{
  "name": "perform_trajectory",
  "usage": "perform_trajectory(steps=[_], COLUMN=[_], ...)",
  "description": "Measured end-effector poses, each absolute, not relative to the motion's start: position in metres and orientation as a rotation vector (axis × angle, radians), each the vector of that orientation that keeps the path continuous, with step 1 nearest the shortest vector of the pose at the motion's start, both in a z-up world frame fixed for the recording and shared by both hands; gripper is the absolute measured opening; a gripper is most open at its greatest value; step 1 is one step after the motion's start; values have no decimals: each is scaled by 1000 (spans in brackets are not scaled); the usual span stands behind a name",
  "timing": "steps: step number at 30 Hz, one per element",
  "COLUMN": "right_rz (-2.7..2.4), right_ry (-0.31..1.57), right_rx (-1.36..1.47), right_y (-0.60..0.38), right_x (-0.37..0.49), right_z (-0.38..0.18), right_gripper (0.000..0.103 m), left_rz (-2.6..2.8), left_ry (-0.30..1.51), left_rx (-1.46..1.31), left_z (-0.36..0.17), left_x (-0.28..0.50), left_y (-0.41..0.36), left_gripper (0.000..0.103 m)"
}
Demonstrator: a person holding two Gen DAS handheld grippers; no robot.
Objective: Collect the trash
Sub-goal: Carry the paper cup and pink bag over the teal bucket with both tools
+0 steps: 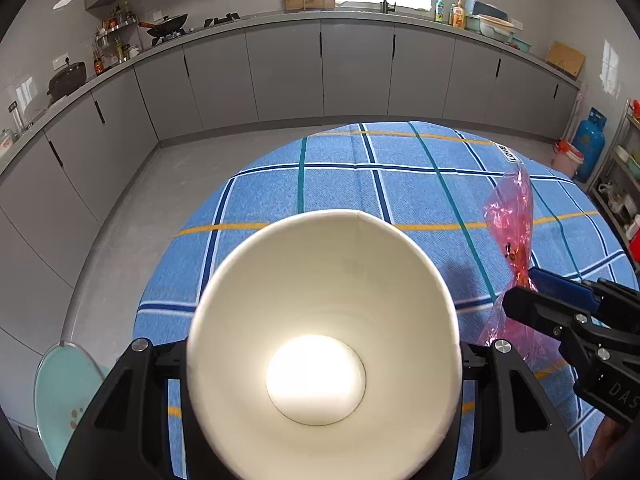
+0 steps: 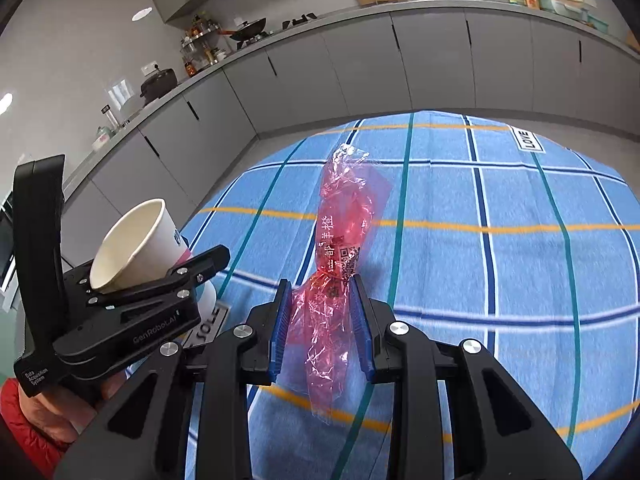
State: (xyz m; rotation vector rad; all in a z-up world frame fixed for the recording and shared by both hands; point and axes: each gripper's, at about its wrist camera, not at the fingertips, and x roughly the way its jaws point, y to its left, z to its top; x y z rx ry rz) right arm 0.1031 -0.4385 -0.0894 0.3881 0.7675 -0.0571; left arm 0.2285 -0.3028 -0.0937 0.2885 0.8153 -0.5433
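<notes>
My left gripper (image 1: 324, 360) is shut on a white paper cup (image 1: 320, 320), held with its open mouth facing the camera above the table's near-left part. The cup and the left gripper also show in the right wrist view, the cup (image 2: 136, 244) at the left. My right gripper (image 2: 320, 284) is shut on a crumpled pink plastic wrapper (image 2: 344, 240) with white print and a QR code; the wrapper stands up between the blue pads. In the left wrist view the right gripper (image 1: 524, 284) and the wrapper (image 1: 512, 220) are at the right.
A round table under a blue checked cloth (image 2: 500, 220) fills the middle. Grey kitchen cabinets (image 1: 280, 68) run along the far wall, with a sink, stove and pans on top. A teal chair (image 1: 64, 392) stands at the near left. A blue gas bottle (image 1: 588, 144) stands at the right.
</notes>
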Motion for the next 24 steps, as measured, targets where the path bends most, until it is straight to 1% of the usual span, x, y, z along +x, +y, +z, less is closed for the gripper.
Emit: perform_trajectory(steps=[24], right_rz=[-56], right_ry=[770], right_rx=[384], right_y=[-409], right_x=[36], right_z=[-82], right_gripper=[30], left_rz=[-551], left_ry=[831], left_rx=[276], left_z=[-83], left_x=[149], left_y=[-273], left_gripper=[54])
